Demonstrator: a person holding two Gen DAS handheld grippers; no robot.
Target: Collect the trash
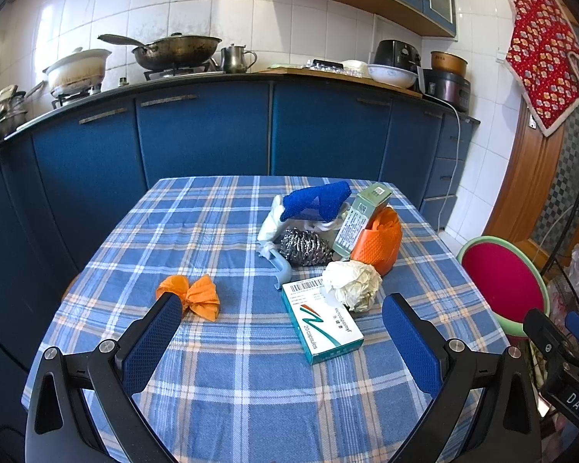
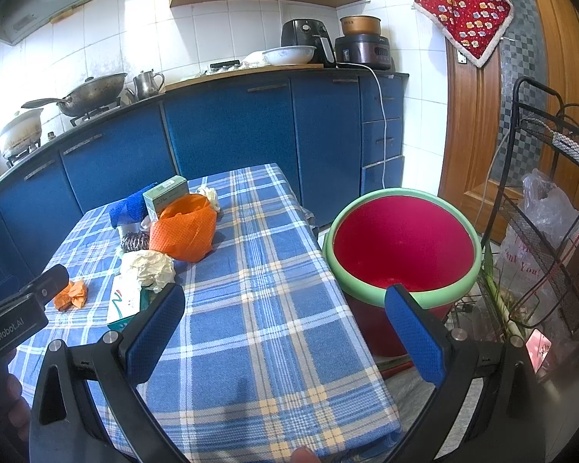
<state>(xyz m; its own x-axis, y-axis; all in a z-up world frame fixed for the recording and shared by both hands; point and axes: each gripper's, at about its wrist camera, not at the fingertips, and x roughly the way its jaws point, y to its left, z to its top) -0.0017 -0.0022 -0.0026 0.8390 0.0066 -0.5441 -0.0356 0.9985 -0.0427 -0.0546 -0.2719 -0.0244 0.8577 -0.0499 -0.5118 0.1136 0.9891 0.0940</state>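
The left gripper (image 1: 281, 324) has its 2 blue-padded fingers (image 1: 152, 341) spread wide with nothing between them, held above the near part of the tabletop (image 1: 227, 397), which is covered in a blue plaid cloth. Just past the left finger lies a crumpled orange wrapper (image 1: 197, 295). Between the fingers and a little farther on lies a white-and-teal capsule box (image 1: 322, 318), flat, with a crumpled white paper ball (image 1: 353, 283) touching its far right corner.

Beyond these sits a tight cluster — a steel wool scourer (image 1: 303, 247), a pale blue plastic hook (image 1: 283, 270) beside it, a blue scrubbing cloth (image 1: 316, 200) on top of white plastic (image 1: 270, 222), a green carton (image 1: 361, 218) tilted on end, and an orange mesh bag (image 1: 380, 243) on the right leaning against the carton.

The right gripper (image 2: 285, 322) is likewise wide open and empty, its left finger (image 2: 156, 333) over the tabletop's near right part and its right finger over the rim of a red bucket with a green rim (image 2: 401, 247), which stands on the floor just off the tabletop's right edge. A black wire rack (image 2: 540, 208) with a plastic bag stands farther right.
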